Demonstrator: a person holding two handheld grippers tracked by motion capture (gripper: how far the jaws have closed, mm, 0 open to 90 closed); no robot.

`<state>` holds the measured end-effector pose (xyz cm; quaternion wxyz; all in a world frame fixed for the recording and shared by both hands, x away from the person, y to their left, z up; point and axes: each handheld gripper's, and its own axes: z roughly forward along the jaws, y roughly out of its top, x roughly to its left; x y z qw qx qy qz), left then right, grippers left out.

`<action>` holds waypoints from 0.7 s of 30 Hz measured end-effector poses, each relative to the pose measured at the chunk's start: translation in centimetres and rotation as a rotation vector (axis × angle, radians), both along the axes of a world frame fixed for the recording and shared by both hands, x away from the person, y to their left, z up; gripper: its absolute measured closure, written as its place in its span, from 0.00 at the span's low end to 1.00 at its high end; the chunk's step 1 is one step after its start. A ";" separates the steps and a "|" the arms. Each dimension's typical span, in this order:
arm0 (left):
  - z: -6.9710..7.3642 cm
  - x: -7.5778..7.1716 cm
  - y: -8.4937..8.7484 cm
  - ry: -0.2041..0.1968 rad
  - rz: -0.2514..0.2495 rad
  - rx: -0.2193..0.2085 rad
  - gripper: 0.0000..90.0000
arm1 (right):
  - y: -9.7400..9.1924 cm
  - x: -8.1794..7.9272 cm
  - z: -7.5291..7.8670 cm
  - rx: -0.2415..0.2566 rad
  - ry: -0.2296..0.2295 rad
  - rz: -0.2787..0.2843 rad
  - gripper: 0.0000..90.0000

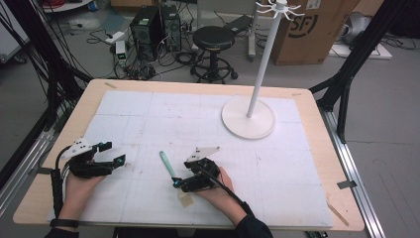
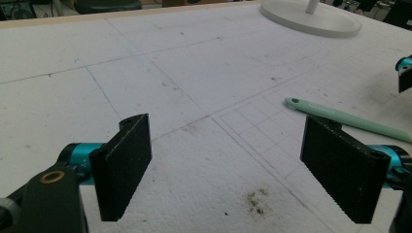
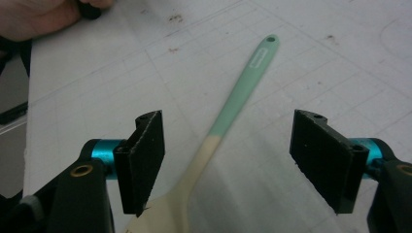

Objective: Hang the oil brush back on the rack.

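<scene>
Starting at your left, your left gripper [image 1: 106,157] rests low over the white tabletop [image 1: 148,109], held in your left hand [image 1: 81,178]. Its jaws stand released, wide apart, with bare foam sheet between them and nothing touching either pad. In the left gripper view the spatula [image 2: 347,120] lies beyond the far jaw, its handle partly cut off behind that jaw.

Moving toward the middle, the spatula [image 1: 168,166] lies flat on the tabletop, mint-green handle pointing away from you, its pale blade end toward you. From above, the blade is mostly hidden beneath your right gripper [image 1: 181,184], so you cannot see how it sits there.

Your right gripper [image 3: 226,165] straddles the spatula [image 3: 233,104] where green meets cream. Its jaws are open, with clear gaps on both sides of the handle. The blade runs off the bottom edge of the right gripper view, and it may pass just under the near jaw's tip, though the view is too tight to say.

Further right, the white stand [image 1: 248,116] sits well apart, its pole top cut off in the left gripper view.
</scene>
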<state>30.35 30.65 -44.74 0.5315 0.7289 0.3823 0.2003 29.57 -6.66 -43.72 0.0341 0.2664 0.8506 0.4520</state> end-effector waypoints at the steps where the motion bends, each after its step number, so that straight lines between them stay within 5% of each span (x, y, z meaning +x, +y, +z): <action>1: 0.0 0.0 0.0 -0.002 0.000 -0.001 0.22 | 0.0 0.0 0.0 0.000 0.000 0.000 0.33; 16: 0.0 0.1 0.0 0.003 0.006 -0.004 0.23 | 2.3 -1.2 -0.9 -0.116 -0.023 -0.042 0.65; 21: 0.0 0.0 0.0 0.002 0.007 -0.001 0.23 | 2.6 -1.9 -0.9 -0.156 -0.072 -0.075 0.72</action>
